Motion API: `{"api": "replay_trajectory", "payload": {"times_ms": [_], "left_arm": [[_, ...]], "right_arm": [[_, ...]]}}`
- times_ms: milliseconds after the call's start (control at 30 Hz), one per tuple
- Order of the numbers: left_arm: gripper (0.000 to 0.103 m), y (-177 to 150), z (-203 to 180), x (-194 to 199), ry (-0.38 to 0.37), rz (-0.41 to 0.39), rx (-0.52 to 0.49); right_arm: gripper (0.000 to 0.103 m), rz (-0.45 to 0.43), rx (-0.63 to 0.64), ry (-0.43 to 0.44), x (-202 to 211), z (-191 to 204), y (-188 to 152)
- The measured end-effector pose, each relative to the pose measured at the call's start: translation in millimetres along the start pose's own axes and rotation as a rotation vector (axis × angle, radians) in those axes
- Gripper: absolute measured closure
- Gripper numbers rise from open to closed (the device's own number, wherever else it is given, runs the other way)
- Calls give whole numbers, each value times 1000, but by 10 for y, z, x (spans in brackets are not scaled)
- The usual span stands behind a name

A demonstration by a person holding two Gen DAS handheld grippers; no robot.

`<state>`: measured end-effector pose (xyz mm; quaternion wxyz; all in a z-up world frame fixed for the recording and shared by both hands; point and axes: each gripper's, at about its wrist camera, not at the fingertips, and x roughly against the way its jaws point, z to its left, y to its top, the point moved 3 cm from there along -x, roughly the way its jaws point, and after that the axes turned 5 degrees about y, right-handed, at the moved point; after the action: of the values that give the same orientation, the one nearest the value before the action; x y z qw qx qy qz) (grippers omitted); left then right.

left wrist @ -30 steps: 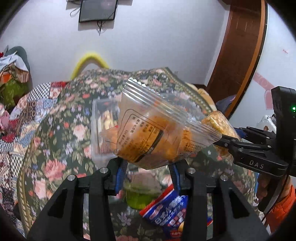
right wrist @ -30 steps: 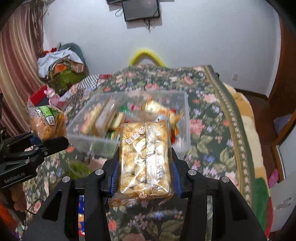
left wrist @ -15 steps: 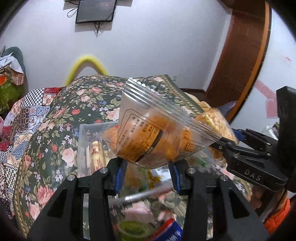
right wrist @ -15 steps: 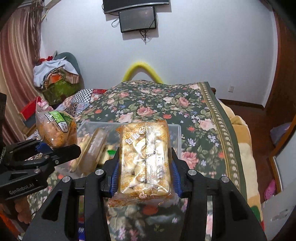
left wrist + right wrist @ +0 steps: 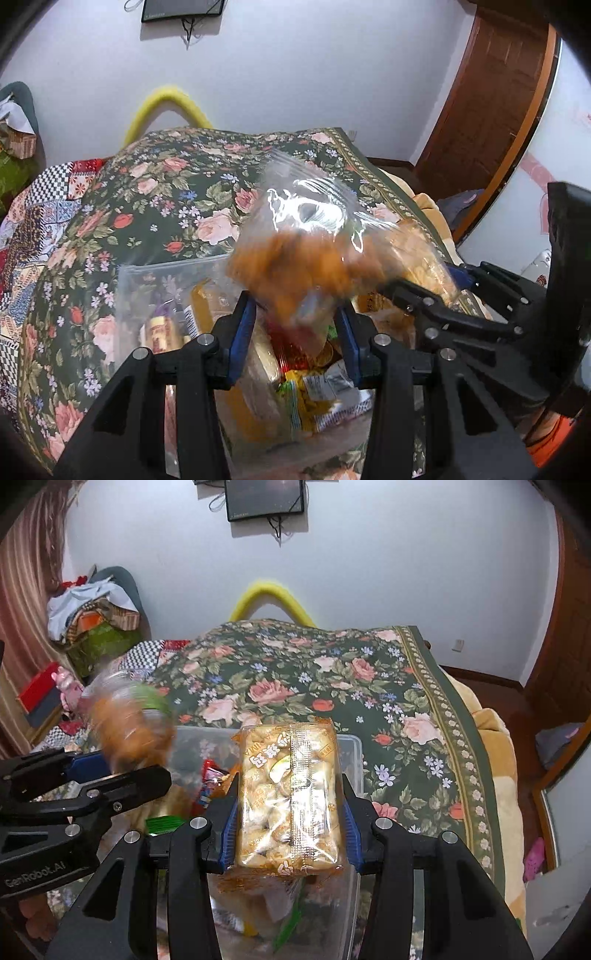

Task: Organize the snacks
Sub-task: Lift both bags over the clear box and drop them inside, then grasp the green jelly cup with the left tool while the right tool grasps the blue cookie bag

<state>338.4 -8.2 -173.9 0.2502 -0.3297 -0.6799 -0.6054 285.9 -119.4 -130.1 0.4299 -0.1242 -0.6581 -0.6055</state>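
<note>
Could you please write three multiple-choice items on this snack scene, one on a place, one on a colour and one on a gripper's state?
1. Where does the clear plastic storage bin stand?
A. on the flowered bedspread
B. on a wooden shelf
C. on the floor by the door

2. What colour are the pads of the right gripper?
A. red
B. blue
C. white

3. What is the left gripper doing?
A. hanging open and empty
B. closed on a clear bag of orange snacks
C. gripping the bin's rim

Answers:
1 A, the flowered bedspread shows all round the bin.
2 B, blue pads press the sides of the clear packet of pale biscuits.
3 B, its pads clamp the clear bag of orange snacks above the bin.
</note>
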Motion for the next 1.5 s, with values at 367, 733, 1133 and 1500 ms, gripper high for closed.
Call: {"api": "replay_trajectory", "payload": {"times_ms": [367, 733, 1133, 1500], "left_arm": [[59, 9, -15, 53, -26, 1, 3], [52, -104, -18, 771, -26, -90, -32], [37, -631, 198, 1366, 7, -80, -50], [36, -1317, 514, 1343, 60, 28, -13]], "right_arm": [[55, 1, -43, 29, 124, -67, 39], [43, -68, 6, 60, 716, 167, -47], [20, -29, -5, 151, 1022, 543, -539], [20, 155, -17, 209, 703, 895, -1118]]}}
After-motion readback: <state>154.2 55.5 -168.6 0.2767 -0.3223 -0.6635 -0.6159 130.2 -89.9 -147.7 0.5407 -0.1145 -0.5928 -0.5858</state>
